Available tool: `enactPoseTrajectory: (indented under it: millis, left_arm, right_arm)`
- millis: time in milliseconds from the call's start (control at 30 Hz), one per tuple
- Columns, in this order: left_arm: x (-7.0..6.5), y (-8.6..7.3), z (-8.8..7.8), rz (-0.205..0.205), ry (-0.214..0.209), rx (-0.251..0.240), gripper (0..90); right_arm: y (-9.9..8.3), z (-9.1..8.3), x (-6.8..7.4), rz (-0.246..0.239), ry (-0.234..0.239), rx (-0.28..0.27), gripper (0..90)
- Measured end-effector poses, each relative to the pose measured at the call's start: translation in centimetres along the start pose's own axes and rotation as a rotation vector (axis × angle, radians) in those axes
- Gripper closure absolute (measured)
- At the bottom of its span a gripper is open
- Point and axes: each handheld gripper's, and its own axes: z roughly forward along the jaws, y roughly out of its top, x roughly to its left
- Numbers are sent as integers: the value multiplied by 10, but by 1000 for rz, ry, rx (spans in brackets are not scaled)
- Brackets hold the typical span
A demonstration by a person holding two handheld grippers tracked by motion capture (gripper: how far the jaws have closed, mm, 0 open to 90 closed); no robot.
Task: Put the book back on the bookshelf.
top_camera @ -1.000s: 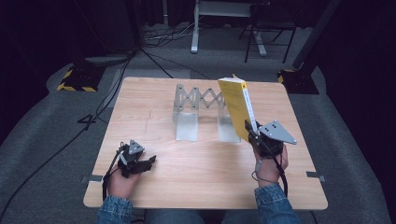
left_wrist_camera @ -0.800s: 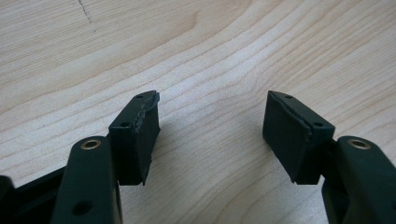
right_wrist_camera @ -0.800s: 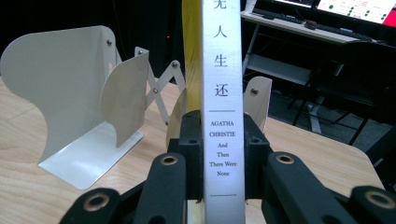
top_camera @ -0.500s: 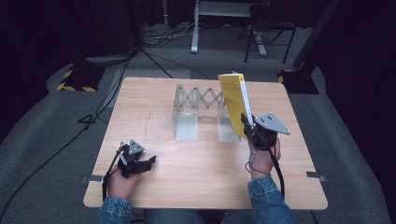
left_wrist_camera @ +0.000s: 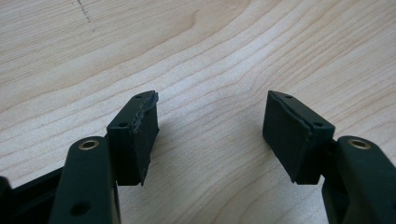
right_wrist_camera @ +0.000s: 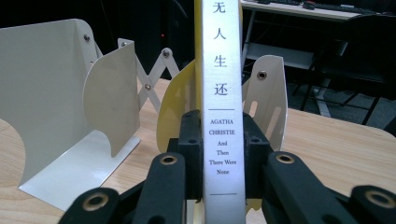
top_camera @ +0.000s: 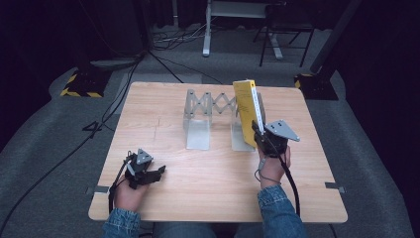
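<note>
My right gripper (top_camera: 258,130) is shut on a yellow book (top_camera: 246,110) with a white spine (right_wrist_camera: 222,93). I hold the book upright at the right end of the grey extendable book rack (top_camera: 210,106). In the right gripper view both pads (right_wrist_camera: 190,144) press the spine's sides, and the rack's plates (right_wrist_camera: 112,100) stand behind and to the left. My left gripper (top_camera: 159,173) rests near the table's front left, open, with nothing between its fingers (left_wrist_camera: 137,135) but bare wood.
The wooden table (top_camera: 168,144) has the rack at its middle rear. Cables run over the grey floor at the left (top_camera: 99,129). A yellow-black striped block (top_camera: 79,84) and stand legs (top_camera: 270,44) lie beyond the table.
My right hand has carried the book left and down, closer to the rack's right end. The left hand has stayed still.
</note>
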Motion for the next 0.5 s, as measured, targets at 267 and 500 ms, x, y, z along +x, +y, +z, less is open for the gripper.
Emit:
enactPoseTrajectory:
  millis: [267, 500]
  left_arm:
    - [0, 0, 0, 9, 1, -2, 361]
    - [-1, 0, 0, 8, -4, -3, 361]
  right_arm:
    - [-14, 7, 7, -8, 4, 31, 748]
    - [-22, 16, 15, -1, 47, 61, 739]
